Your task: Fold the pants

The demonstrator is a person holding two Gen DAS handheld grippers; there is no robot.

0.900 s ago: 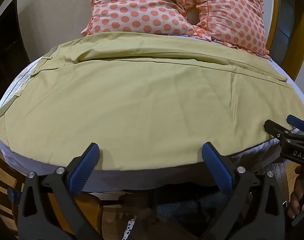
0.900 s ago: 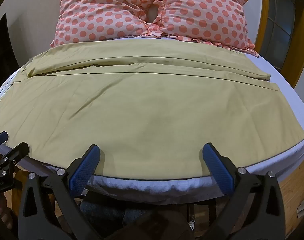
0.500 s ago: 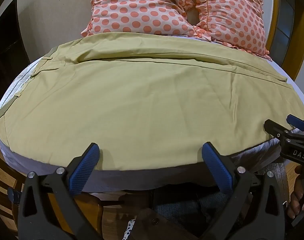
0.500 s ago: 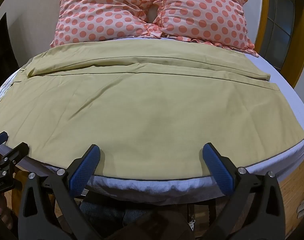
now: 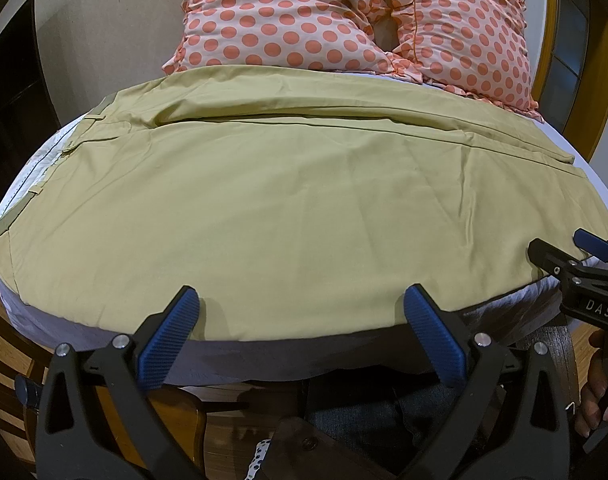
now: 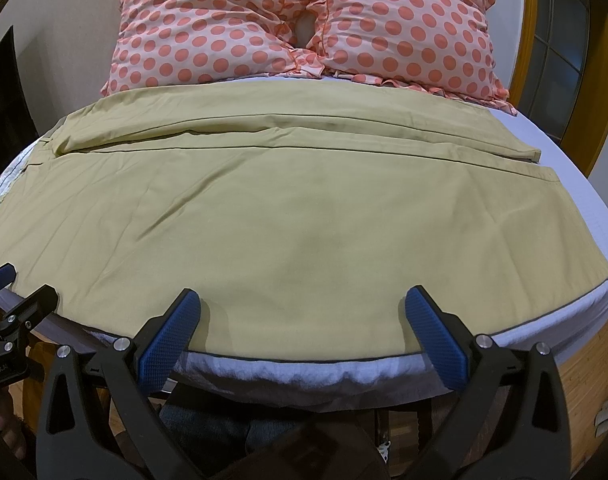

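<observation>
Khaki pants (image 5: pixel 287 208) lie spread flat across the bed, waistband at the left, leg hems at the right; they also show in the right wrist view (image 6: pixel 287 216). The two legs lie side by side, the far one partly creased. My left gripper (image 5: pixel 299 300) is open and empty, hovering at the pants' near edge. My right gripper (image 6: pixel 304 300) is open and empty at the same near edge, further right. The right gripper also shows at the right edge of the left wrist view (image 5: pixel 560 256). The left gripper shows at the left edge of the right wrist view (image 6: pixel 19 288).
Two pink polka-dot pillows (image 5: pixel 344 24) lie at the head of the bed, just behind the pants. The white sheet (image 6: pixel 584 184) shows bare at the right. The wooden bed frame (image 6: pixel 584 372) and floor lie below the near edge.
</observation>
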